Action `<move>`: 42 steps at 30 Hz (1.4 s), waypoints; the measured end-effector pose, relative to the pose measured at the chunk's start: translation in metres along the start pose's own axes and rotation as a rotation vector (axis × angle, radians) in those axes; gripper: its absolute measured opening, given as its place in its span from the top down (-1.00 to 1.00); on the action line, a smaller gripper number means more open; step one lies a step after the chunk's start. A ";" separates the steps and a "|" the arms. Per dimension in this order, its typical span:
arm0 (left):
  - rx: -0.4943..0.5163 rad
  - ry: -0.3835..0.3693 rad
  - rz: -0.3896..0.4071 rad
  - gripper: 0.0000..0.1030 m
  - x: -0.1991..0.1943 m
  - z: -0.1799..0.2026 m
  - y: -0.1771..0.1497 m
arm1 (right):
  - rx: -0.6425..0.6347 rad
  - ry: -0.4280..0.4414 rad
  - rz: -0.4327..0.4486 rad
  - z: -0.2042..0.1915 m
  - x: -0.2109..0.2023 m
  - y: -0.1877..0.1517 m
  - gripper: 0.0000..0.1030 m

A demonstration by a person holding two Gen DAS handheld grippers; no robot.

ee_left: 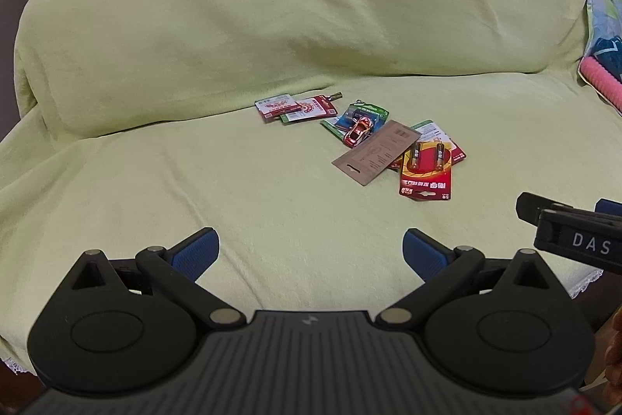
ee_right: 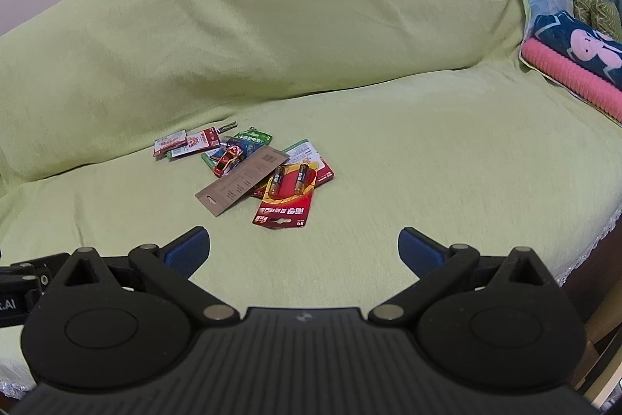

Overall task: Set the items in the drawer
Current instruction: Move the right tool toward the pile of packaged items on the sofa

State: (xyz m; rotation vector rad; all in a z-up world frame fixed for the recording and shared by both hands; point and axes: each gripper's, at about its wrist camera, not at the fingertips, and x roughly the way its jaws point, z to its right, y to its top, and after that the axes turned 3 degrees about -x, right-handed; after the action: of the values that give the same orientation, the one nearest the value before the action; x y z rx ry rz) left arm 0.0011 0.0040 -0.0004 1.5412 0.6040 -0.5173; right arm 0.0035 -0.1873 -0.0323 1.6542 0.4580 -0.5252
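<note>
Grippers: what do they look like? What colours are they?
The left gripper and right gripper look alike: black plastic bodies with ribbed tops, round discs, silver pivot pins and triangular cut-outs. The finger pads are blue and textured. White letters "DAS" show on the right gripper's side in the left view.

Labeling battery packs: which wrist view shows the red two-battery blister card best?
Right wrist view. The red battery card sits nearer the frame centre and looks larger, with both batteries and the hang hole clear. The left wrist view shows the same card whole but smaller and further right; the brown card overlaps its edge in both.
</note>
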 end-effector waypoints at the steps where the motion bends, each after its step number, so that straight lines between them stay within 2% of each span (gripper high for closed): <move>1: 0.001 0.001 0.000 -0.97 0.001 -0.001 0.000 | 0.005 -0.001 -0.001 0.000 0.000 0.000 -0.98; 13: -0.016 0.009 -0.004 -0.97 0.015 -0.011 0.015 | -0.035 -0.035 -0.029 -0.005 0.015 0.007 -0.98; 18: -0.038 -0.004 -0.032 -0.96 0.023 -0.019 0.016 | -0.049 -0.050 -0.050 -0.007 0.024 0.002 -0.98; 24: -0.049 -0.029 -0.024 -0.96 0.029 -0.025 0.016 | -0.055 0.004 -0.098 -0.008 0.037 -0.004 -0.98; 29: -0.023 0.001 -0.005 -0.96 0.039 -0.025 0.018 | -0.124 0.014 -0.114 -0.013 0.047 -0.003 -0.98; 34: -0.016 -0.001 -0.026 -0.96 0.055 -0.028 0.020 | -0.086 0.052 -0.140 -0.007 0.063 -0.002 -0.98; 39: -0.042 -0.032 -0.066 -0.96 0.075 -0.034 0.026 | -0.115 0.081 -0.219 -0.005 0.085 0.000 -0.98; 42: -0.023 -0.047 -0.089 -0.96 0.087 -0.035 0.031 | -0.110 0.091 -0.254 -0.003 0.097 0.003 -0.98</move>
State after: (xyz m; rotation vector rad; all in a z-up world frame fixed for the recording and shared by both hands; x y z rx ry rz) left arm 0.0863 0.0442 -0.0315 1.4812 0.6422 -0.6100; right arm 0.0847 -0.1846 -0.0854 1.5278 0.7580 -0.6017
